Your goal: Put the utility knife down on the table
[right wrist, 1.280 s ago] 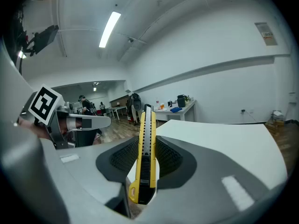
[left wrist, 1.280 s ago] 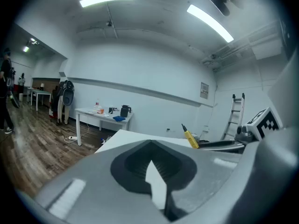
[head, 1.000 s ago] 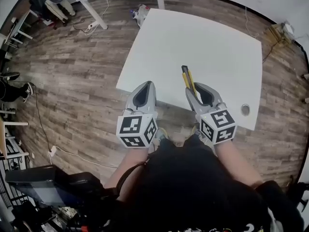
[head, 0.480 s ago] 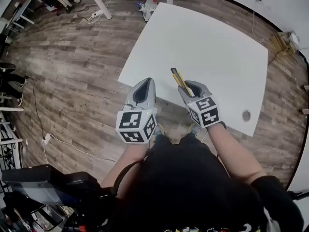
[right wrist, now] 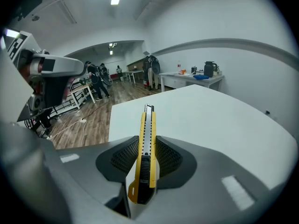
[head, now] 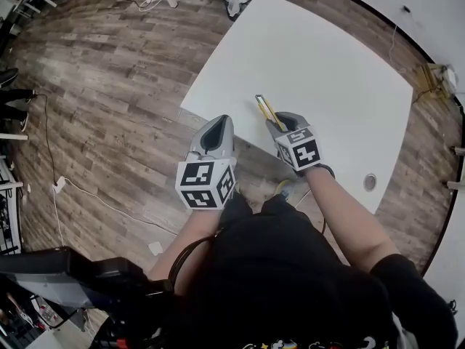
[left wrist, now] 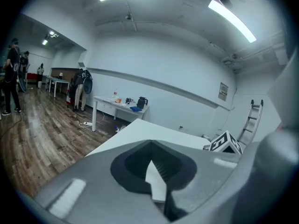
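Head view: wood floor surrounds one white table on the left and near sides. The table's near edge runs diagonally from upper left to lower right, and broad white surface lies ahead of and to the right of the tools. One round hole sits by the near right edge.

Two grippers are present. The left gripper hangs at the near edge, its body over the floor, jaws pressed together with nothing between them. The right gripper is at the near edge, jaws pinching one utility knife.

The yellow knife stands on edge between the right gripper's pads. Its long axis follows the jaw line, nose pointing away from the person over the tabletop, butt toward the person. Contact with the table cannot be determined.
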